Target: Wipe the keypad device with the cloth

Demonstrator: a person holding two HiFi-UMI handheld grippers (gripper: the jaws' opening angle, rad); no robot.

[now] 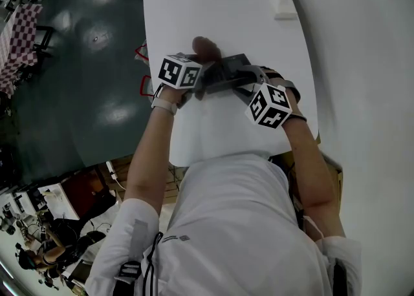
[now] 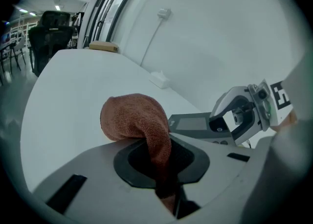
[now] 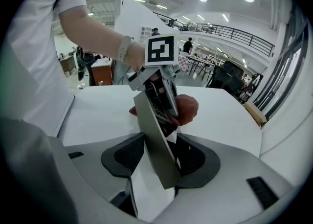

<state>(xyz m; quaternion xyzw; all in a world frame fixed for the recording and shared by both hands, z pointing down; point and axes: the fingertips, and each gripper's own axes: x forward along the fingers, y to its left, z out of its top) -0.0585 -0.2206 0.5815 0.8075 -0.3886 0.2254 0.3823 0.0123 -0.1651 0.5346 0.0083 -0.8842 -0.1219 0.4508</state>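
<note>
Your right gripper (image 3: 164,162) holds the device (image 3: 152,130) tilted on edge over the near end of the table (image 1: 259,4). If you press hard with the cloth (image 2: 132,118), the slab could twist in that grip, slip out and drop. The right jaws stand wide, clamped on its two faces. Further out, the left gripper (image 2: 161,169) is closed tight on the cloth's tail. The bunch sits just behind the device, and whether it touches is unclear.

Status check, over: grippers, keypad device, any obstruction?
Left gripper shut on cloth. Right gripper shut on keypad device, held tilted on edge. Cloth beside its keypad face; contact unclear. Nothing between them.
</note>
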